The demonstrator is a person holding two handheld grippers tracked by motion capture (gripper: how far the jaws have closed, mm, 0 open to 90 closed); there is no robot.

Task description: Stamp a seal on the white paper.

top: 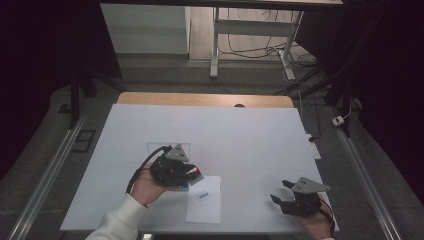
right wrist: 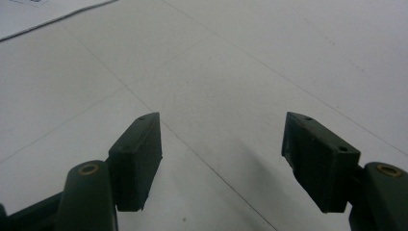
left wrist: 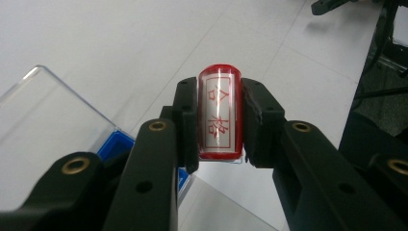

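Table (top: 250, 135), covered in white, is seen from above. A white paper sheet (top: 204, 200) with a small printed label lies at its near edge, left of centre. Just left of the sheet, the left gripper (top: 192, 174) is clamped on a red stamp (left wrist: 220, 113), held above a clear case (left wrist: 43, 130) with a blue insert. At near right, the right gripper (top: 281, 191) is held with jaws wide apart, nothing between them.

R gripper (right wrist: 221, 159) jaws wide apart, nothing btwn the pads, both angled low over bare white table (right wrist: 250, 62) w/ faint seam lines. Edge of a paper sheet (right wrist: 43, 12) at top-left corner, well apart from jaws.
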